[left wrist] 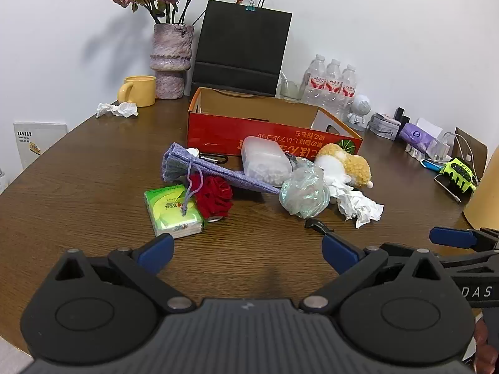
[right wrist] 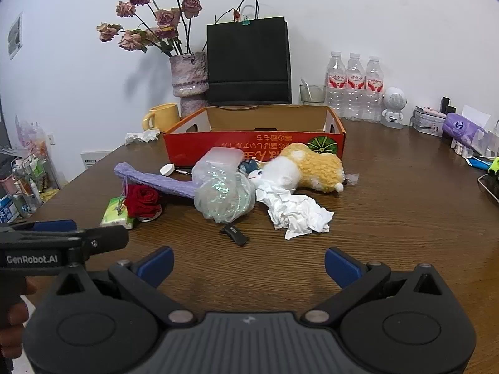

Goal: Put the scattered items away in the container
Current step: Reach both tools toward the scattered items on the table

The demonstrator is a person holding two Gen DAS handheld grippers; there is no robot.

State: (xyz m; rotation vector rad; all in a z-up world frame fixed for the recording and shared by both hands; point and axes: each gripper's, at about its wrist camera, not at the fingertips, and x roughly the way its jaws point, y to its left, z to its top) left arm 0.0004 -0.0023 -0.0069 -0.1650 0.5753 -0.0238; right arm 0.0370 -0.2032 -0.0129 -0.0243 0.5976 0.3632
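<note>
While both grippers hang over the near part of the table (right wrist: 405, 205), nothing is picked yet, so I judge the tidying is at its very start. The left gripper (left wrist: 248, 254) has its jaws spread wide with nothing between them, and the right gripper (right wrist: 249, 263) is the same.

The box (right wrist: 254, 143), red outside and brown inside, stands behind the heap with its top open; what I see of its inside is bare. Just before its front wall lie the things: a tissue pack (left wrist: 173, 212) touching a red rose (left wrist: 215, 198), a purple pouch (left wrist: 218, 173), a clear tub (left wrist: 265, 160), a shiny wrap ball (right wrist: 223, 198), a plush toy (right wrist: 308, 166), crumpled paper (right wrist: 296, 212) and a small black clip (right wrist: 235, 233).

The next move, I think, calls for one gripper to go down on a near, free item, perhaps the clip or the paper, and close.

Between grippers and heap the wood is free. The box wall is low, but the vase (right wrist: 188, 78) and bag (right wrist: 248, 62) stand close behind it.
</note>
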